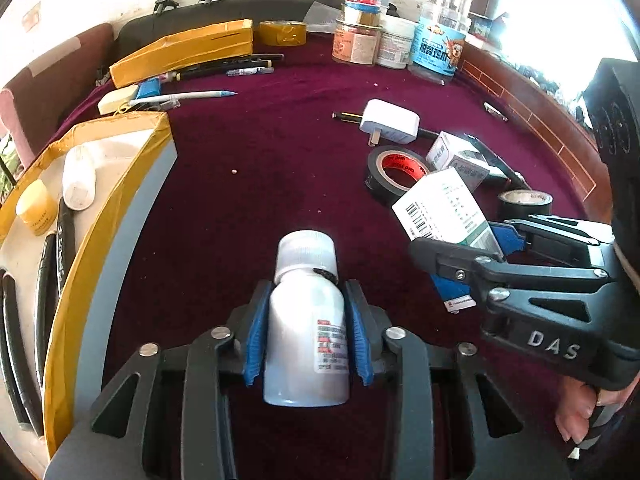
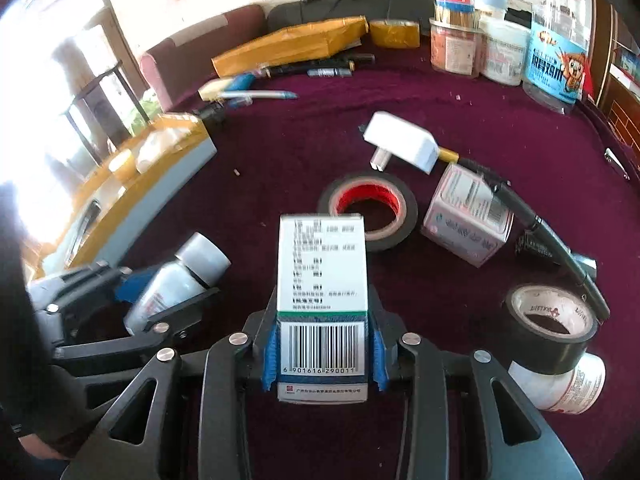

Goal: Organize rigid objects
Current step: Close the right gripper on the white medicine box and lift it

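Two grippers are working over a purple desk (image 1: pixel 248 128). The left gripper (image 1: pixel 308 328) is clamping one white bottle (image 1: pixel 306 320) between partly closed jaws, cap pointing away. Just right of the bottle, the right gripper (image 2: pixel 322 354) is gripping one barcoded box (image 2: pixel 323 300). Beyond the bottle, two tape rolls (image 2: pixel 368 210) are lying, one (image 2: pixel 550 326) partly covering a second bottle (image 2: pixel 572 388).

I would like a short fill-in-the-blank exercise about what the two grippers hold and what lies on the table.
1. The left gripper is shut on a white ____.
2. The right gripper holds a white box with a ____ printed on its near end.
3. The black tape roll behind that box has a ____ inner core.

Missing words: bottle; barcode; red
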The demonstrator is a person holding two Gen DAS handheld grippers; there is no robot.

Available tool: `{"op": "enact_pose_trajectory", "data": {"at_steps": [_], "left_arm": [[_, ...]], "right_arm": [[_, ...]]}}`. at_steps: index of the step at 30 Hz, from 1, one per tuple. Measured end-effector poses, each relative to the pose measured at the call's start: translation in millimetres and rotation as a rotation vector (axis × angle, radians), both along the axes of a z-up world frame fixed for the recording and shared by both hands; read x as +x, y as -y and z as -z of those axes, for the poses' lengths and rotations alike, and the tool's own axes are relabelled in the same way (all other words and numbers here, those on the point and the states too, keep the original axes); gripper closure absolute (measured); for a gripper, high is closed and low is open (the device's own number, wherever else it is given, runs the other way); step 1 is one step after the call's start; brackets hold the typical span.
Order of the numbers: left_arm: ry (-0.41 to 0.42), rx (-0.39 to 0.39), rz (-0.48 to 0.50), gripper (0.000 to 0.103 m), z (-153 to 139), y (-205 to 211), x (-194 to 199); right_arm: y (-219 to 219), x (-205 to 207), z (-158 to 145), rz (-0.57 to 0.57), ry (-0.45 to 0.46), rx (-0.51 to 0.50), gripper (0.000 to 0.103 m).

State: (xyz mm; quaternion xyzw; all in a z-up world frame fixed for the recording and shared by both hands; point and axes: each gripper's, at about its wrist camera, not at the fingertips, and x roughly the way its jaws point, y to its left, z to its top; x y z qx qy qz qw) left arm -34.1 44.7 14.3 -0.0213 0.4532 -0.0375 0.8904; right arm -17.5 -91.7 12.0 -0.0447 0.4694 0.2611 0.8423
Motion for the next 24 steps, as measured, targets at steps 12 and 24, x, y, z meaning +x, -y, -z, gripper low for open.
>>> {"op": "enact_pose_trajectory", "data": {"at_steps": [12,24], "left_arm": [[-0.048,0.046,0.091,0.013,3.7,18.5,-3.3],[-0.005,0.038,-0.076,0.060,0.1,-8.6,-14.4]], "right_arm": [[16.2,-4.7,0.9,-0.003,-0.007,0.084,0.071],[23.1,-8.0,-4.0,0.005,0.004,0.096,0.073]]}}
